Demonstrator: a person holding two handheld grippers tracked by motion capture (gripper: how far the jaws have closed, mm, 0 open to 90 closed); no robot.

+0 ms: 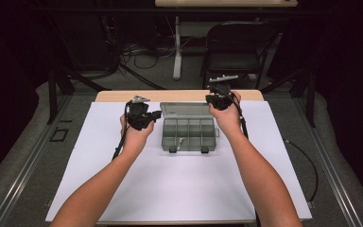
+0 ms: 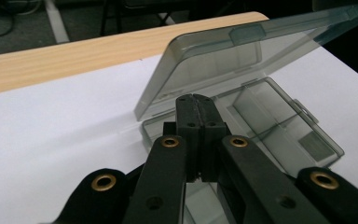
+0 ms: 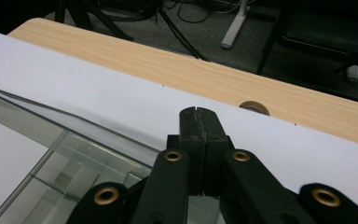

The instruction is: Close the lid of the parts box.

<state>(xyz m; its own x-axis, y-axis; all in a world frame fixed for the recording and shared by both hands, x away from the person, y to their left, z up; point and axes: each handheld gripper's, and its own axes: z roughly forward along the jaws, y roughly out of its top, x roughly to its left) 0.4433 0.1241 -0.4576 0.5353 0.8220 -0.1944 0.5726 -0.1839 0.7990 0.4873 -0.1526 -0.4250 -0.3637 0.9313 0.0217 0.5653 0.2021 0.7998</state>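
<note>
A clear grey compartment box [image 1: 189,135] stands on the white sheet with its lid [image 1: 185,109] raised at the back. My left gripper [image 1: 158,114] is just left of the lid's corner, jaws pointing right at it. In the left gripper view its tips [image 2: 196,98] are pressed together with nothing between them, close to the lid [image 2: 233,65] and the box [image 2: 284,130]. My right gripper [image 1: 219,100] is at the lid's far right corner. Its jaws [image 3: 199,112] are shut and empty, with the lid [image 3: 46,149] low on the left. A small pale item [image 1: 180,142] lies in a front compartment.
The white sheet [image 1: 179,184] covers a wooden table [image 1: 179,96] that has a round hole [image 3: 254,108] near its far edge. A black folding chair [image 1: 236,49] and floor cables [image 1: 142,56] lie beyond. A loose cable [image 1: 309,163] runs along the right side.
</note>
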